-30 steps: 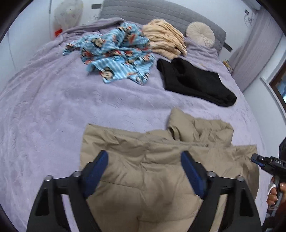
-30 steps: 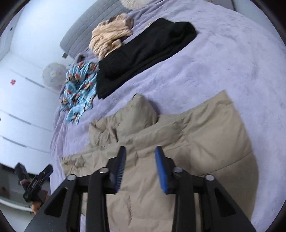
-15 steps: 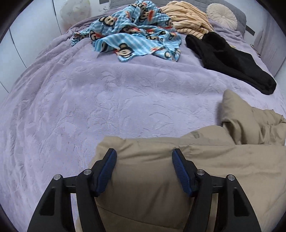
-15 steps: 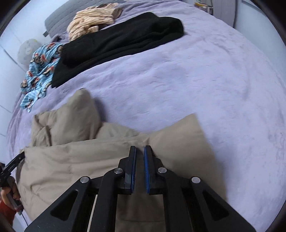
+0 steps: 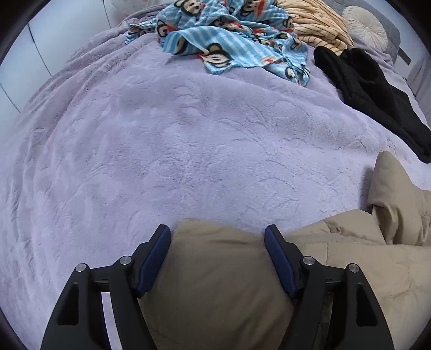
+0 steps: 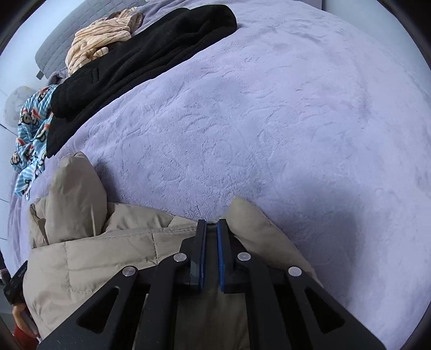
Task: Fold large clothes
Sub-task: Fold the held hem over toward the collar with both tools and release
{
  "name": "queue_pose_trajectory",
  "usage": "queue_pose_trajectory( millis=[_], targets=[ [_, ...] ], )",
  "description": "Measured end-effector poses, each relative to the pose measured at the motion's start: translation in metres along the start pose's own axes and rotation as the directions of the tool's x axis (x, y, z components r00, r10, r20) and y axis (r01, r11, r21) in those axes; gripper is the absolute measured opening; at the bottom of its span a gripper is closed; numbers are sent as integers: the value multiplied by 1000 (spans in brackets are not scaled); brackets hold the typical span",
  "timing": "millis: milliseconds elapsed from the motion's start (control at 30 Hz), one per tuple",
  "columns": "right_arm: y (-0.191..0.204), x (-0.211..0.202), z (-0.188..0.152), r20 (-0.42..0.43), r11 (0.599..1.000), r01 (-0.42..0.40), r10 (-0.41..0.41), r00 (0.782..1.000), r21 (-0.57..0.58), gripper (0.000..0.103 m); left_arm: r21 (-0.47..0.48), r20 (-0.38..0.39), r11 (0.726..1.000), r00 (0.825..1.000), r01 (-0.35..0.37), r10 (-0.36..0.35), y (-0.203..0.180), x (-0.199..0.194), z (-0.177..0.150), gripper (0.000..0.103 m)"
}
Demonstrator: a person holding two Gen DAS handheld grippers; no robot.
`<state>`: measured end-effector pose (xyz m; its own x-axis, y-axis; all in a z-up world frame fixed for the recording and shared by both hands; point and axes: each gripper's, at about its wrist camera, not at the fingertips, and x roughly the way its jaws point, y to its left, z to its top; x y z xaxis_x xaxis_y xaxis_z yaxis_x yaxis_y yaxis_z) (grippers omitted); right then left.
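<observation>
Bed with lilac plush cover (image 5: 188,140): carries all garments. Tan quilted puffer jacket (image 5: 221,282): near edge of the bed, one corner under each claw. Black fleece garment (image 6: 140,59): far side, well apart. Left claw (image 5: 217,242): jaws opening, jacket corner between them, pads clear. Right claw (image 6: 211,228): clamped on jacket edge.

Bed (image 5: 188,140) fills both views, covered by a lilac plush blanket (image 6: 296,121) with an embossed pattern. Grey quilted headboard (image 6: 49,48) at the far end, round cream pillow (image 5: 363,24) against it. White wall panels (image 5: 35,53) along the bed's far-left side. Pale curtain (image 5: 423,78) at right edge. Light is soft, even daylight.
</observation>
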<state>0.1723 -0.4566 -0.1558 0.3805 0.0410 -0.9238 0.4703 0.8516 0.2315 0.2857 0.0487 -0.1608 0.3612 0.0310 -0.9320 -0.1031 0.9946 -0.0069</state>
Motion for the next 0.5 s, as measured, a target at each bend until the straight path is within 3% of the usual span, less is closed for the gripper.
queue_pose_trajectory(
  millis=[67,200,333,400,500],
  targets=[
    [8,-21,-4,16,1000,8,-8,1000,-11,10,4,21,1000,1000,21,-21,7,-27,-5,73],
    [24,-74,-41,65,995,-57,62,996,-86,14,47,77,997,995,55,-58,19,-74,-41,74],
    [16,-84,-86,64,992,21,-13,998,-124,18,60,-15,998,1000,10,-9,35,-51,-80,74],
    [-4,-72,-95,33,996,31,-28,999,-87,17,17,-29,999,999,31,-30,48,-35,-91,97],
    [-26,-63,-92,32,1000,-26,27,999,-15,17,-102,-75,991,993,84,-92,67,-26,-94,99]
  ],
)
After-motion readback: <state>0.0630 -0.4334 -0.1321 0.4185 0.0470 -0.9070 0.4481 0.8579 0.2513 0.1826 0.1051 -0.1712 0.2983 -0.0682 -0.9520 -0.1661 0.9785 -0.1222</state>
